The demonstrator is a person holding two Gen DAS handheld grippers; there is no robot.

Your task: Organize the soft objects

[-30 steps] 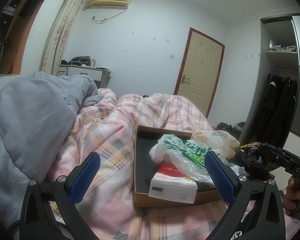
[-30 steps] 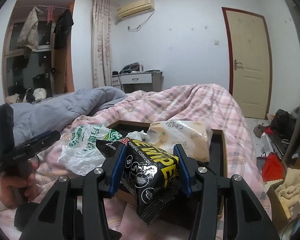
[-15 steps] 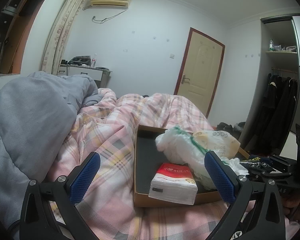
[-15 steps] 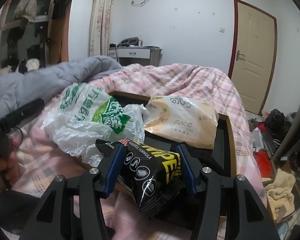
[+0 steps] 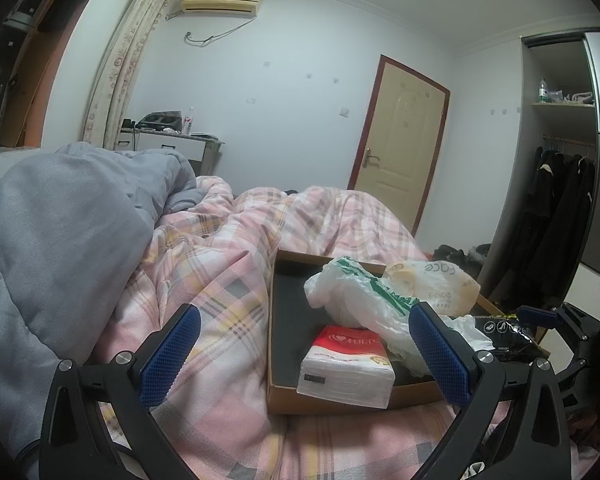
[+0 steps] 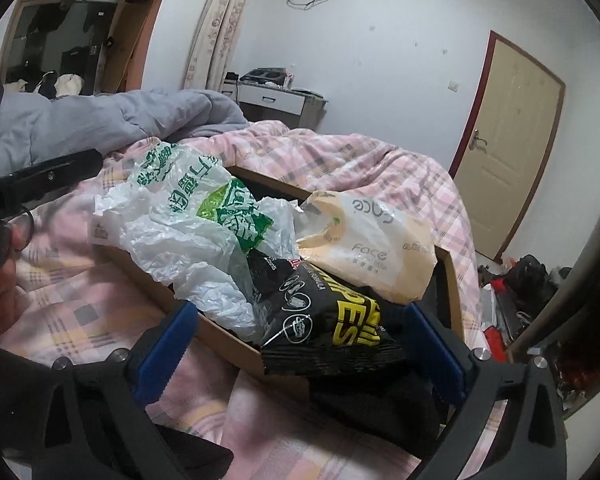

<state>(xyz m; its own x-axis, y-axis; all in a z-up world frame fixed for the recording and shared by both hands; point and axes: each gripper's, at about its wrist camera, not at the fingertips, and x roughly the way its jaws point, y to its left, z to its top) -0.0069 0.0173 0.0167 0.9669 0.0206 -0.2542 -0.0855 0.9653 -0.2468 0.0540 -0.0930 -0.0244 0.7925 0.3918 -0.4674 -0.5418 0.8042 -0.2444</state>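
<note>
The black packet (image 6: 324,320) is being released by the opening right gripper (image 6: 300,354); perched on the box (image 6: 446,280) rim, it could be tipped out. Left gripper (image 5: 306,354) is held open, empty.

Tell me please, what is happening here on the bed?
A person with a gripper in each hand is collecting soft packs into a cardboard box on the pink plaid quilt. The right gripper is opening its jaws around a black wipes pack, which lies over the box's near edge, its pads clear of it. A white and green plastic bag, a beige tissue pack and a red and white tissue pack are already inside. The left gripper waits open and empty.
</note>
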